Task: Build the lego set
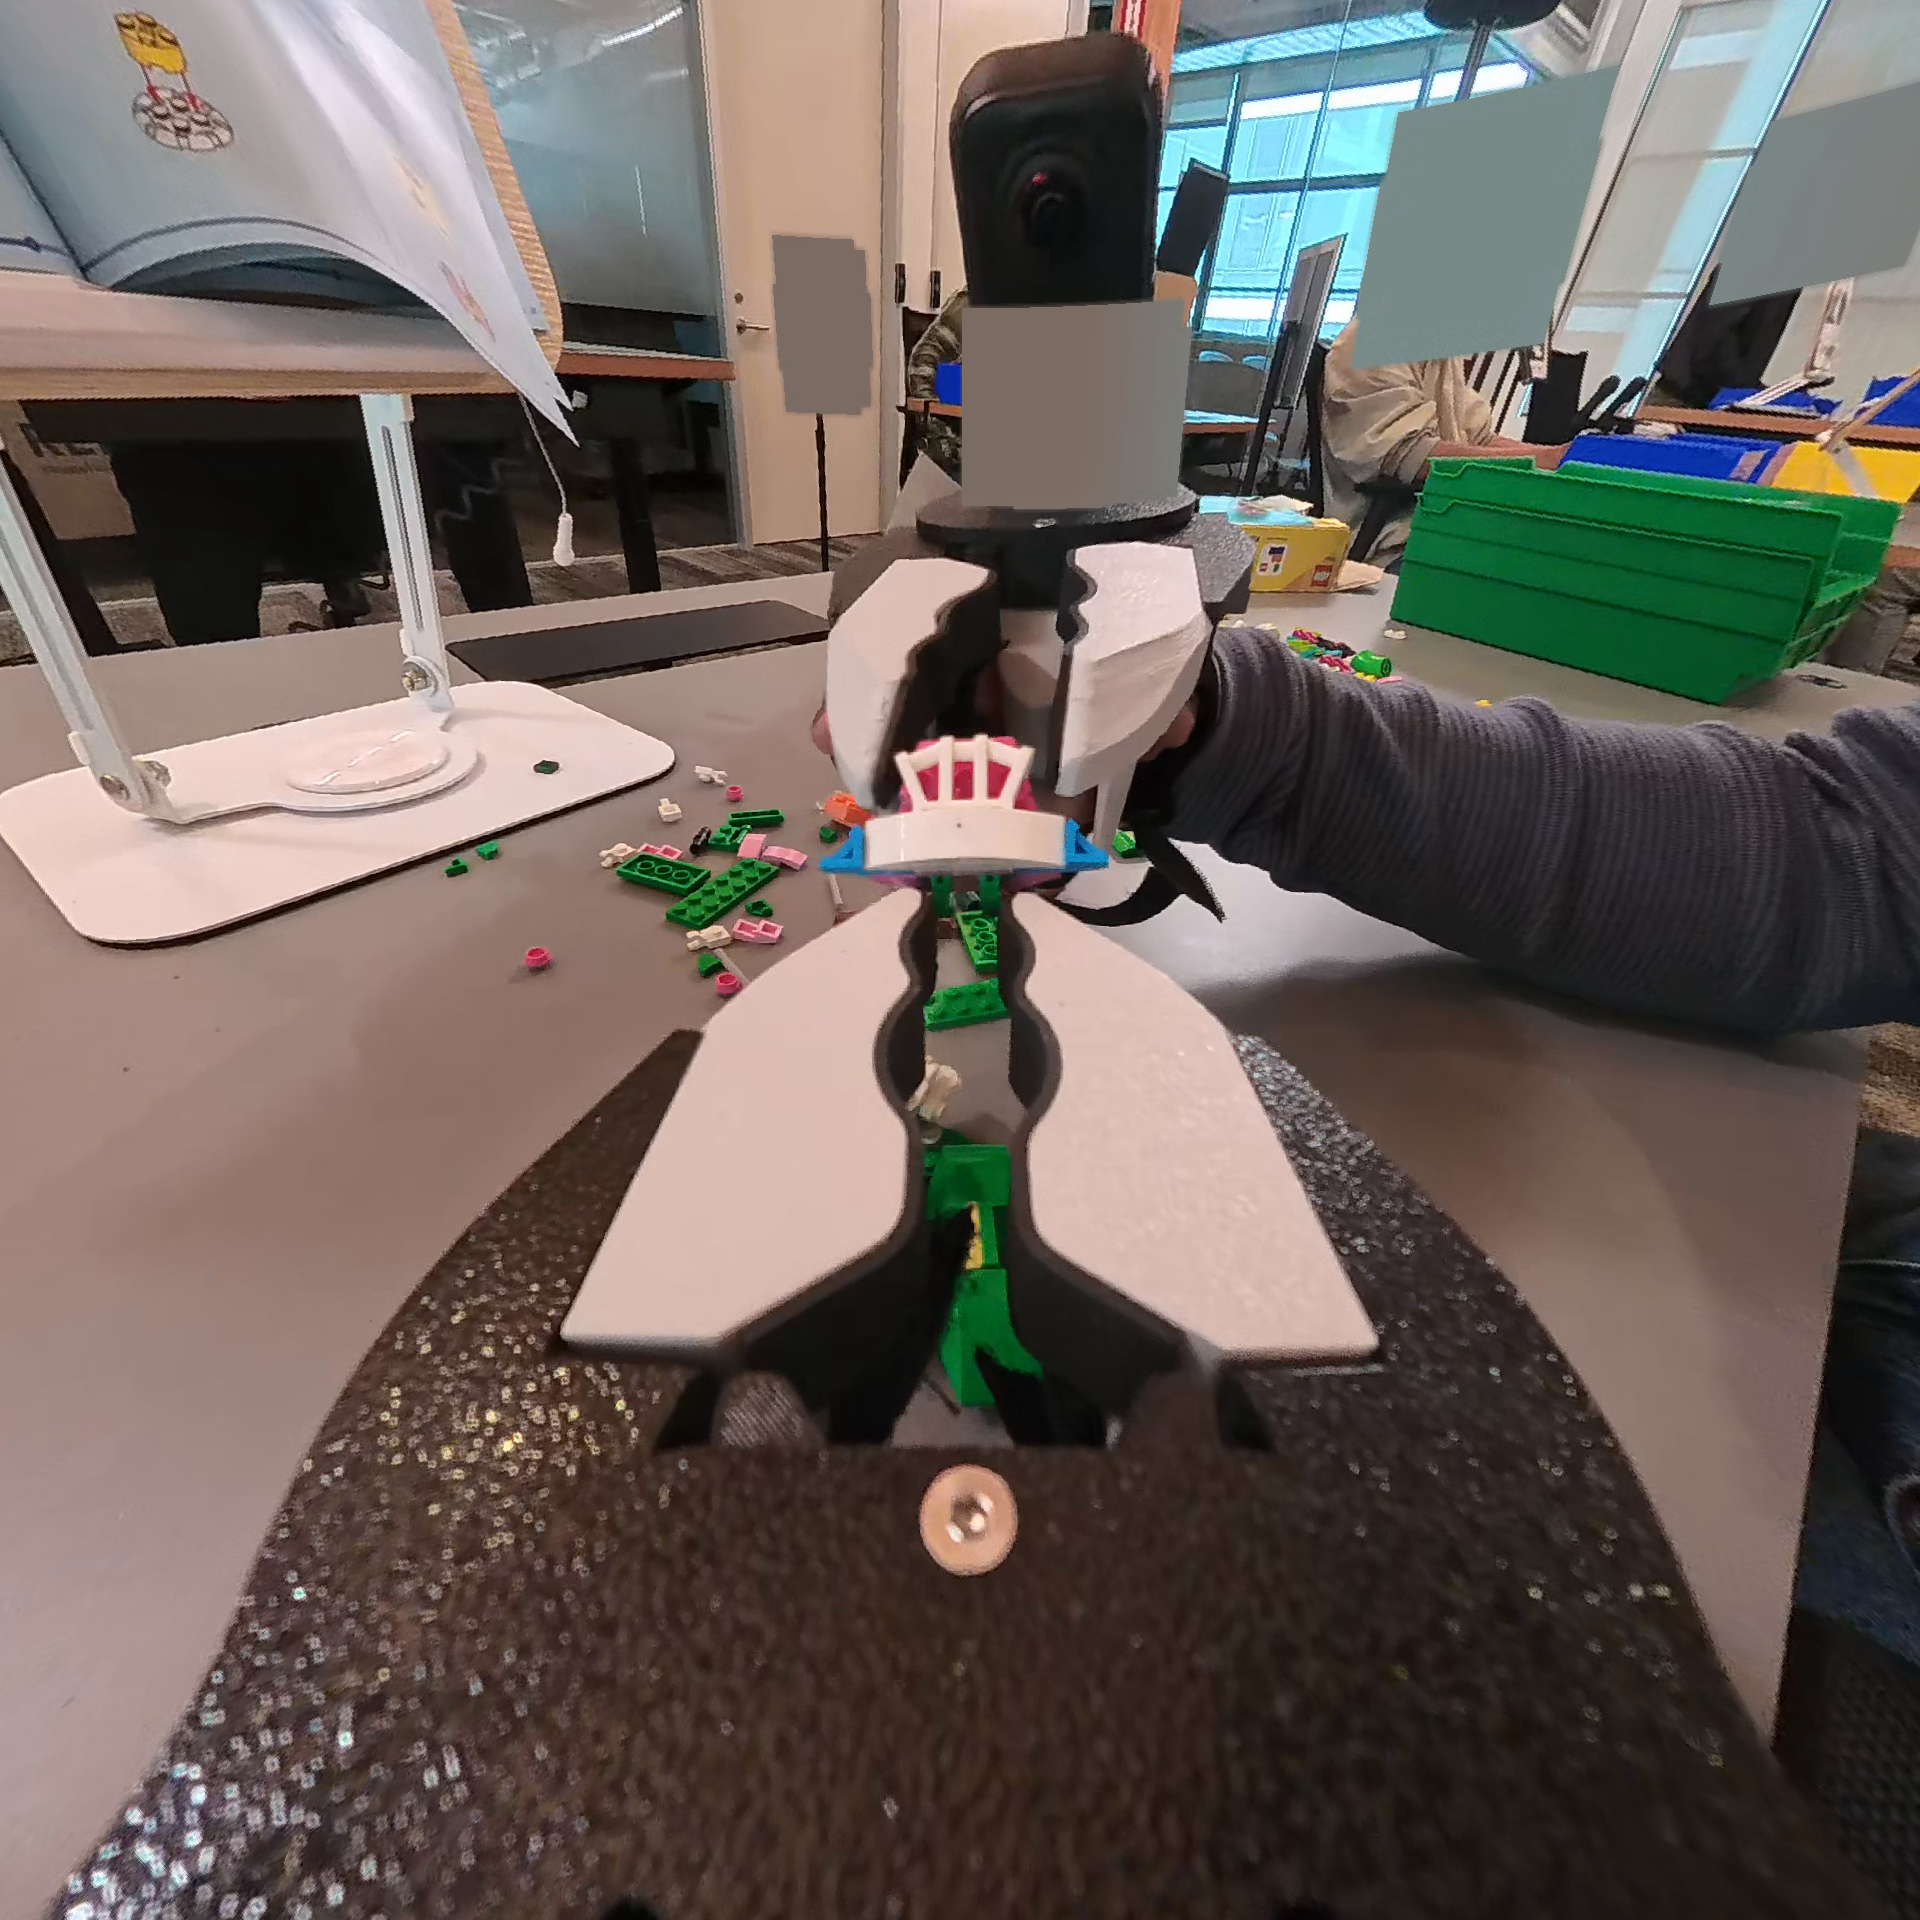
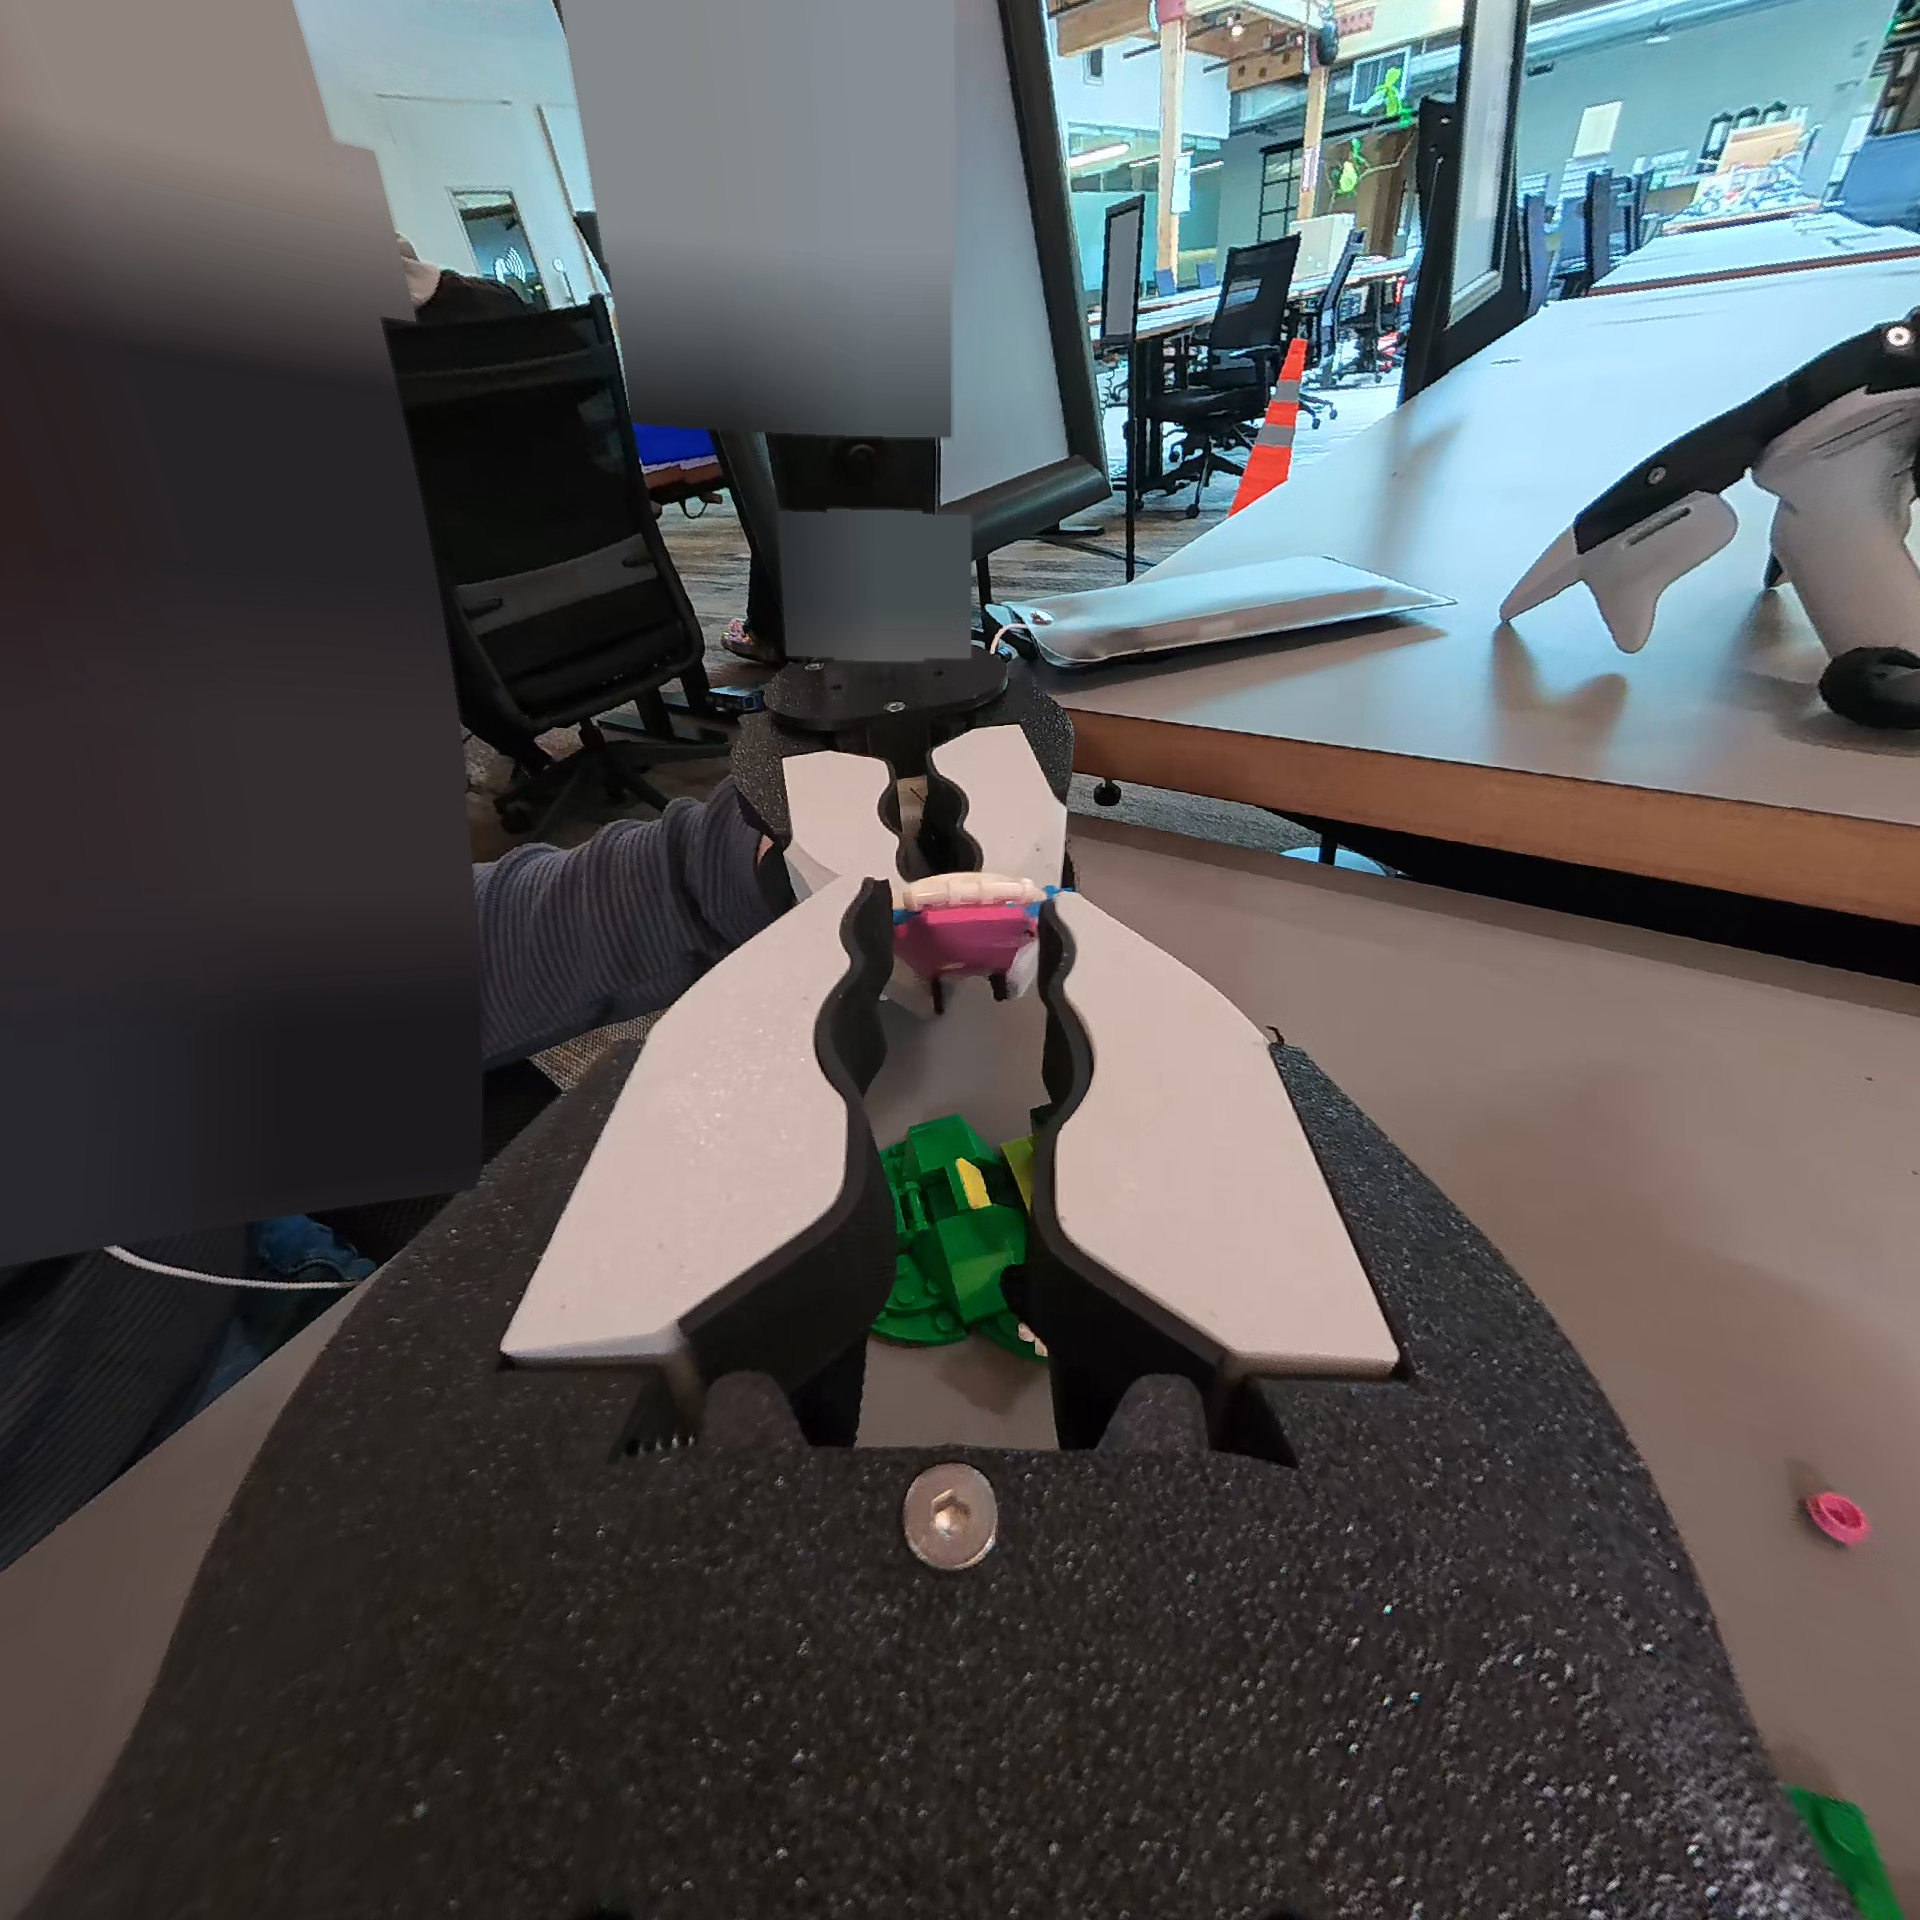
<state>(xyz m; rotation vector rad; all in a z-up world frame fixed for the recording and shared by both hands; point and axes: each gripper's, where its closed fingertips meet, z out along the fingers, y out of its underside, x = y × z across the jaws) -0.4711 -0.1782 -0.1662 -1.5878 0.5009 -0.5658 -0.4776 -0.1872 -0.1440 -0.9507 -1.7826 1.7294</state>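
Observation:
A small lego assembly [image 1: 961, 840] with a white curved front, a white fence piece, a pink body and blue corner pieces is held in the air over the grey table [image 1: 312, 1143]. My right gripper [image 2: 961, 920] is shut on its pink body [image 2: 951, 935]. It faces my left gripper from the far side [image 1: 982, 795]. My left gripper [image 1: 963, 914] is nearly shut, its tips just under the assembly's near edge. I cannot tell whether they grip it. It also shows in the right wrist view [image 2: 928, 868]. A green lego build [image 2: 945, 1236] lies on the table below both grippers.
Loose green, pink and white bricks [image 1: 717, 883] lie scattered left of centre. An instruction booklet [image 1: 260, 156] rests on a white stand [image 1: 312, 810] at the left. Green bins [image 1: 1642, 571] stand at the back right. A pink round stud [image 2: 1837, 1519] lies alone. A person's sleeve [image 1: 1558, 810] reaches in from the right. The tips of both grippers are at nearly the same place. The pink round stud [image 2: 1837, 1519] is about equally far from each gripper, around 20 cm. Seen from the left wrist view [image 1: 541, 956] as well.

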